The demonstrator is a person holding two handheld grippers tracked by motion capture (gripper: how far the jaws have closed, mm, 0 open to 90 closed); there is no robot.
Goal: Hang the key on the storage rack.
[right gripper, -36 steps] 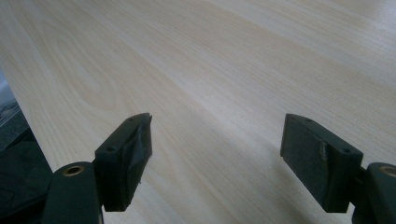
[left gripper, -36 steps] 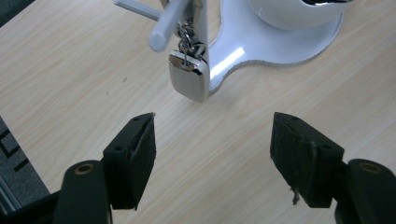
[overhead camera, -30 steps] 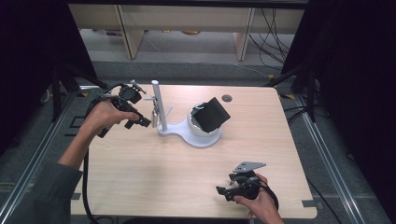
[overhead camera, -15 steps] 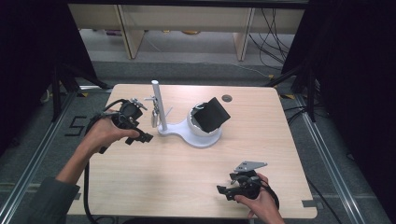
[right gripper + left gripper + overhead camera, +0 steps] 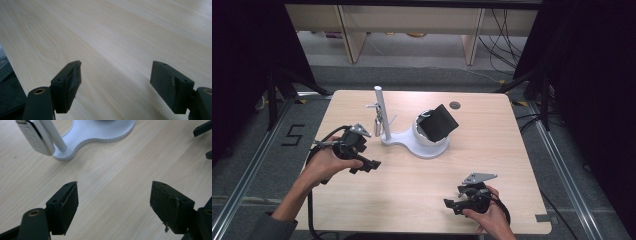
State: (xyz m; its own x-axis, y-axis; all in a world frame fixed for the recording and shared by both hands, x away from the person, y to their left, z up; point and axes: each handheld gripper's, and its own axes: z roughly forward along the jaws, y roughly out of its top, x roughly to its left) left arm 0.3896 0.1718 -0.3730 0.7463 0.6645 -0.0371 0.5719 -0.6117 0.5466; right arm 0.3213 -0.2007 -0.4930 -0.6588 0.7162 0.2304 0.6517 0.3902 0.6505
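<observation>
At lower left of the high view, the left gripper (image 5: 371,164) has just been opening its jaws, nothing between them. Up-right of it, a silver key fob (image 5: 377,123) hangs on the white stand (image 5: 412,142). The right gripper (image 5: 451,205), lower right, is spread over bare tabletop (image 5: 492,135).

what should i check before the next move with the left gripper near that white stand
1. Left gripper jaws open: ok, they have just been opening, with bare table between them.
2. Left gripper empty: ok, its pads touch nothing.
3. Silver key fob hanging at the post of the white stand: ok, hangs off the table; what holds it, cannot tell.
4. Black pouch seated in the stand's bowl: ok, sits tilted in it.
5. Right gripper out of the way: ok, open and empty at the near edge of the table.
6. Space between left gripper and stand: ok, bare wood.
</observation>
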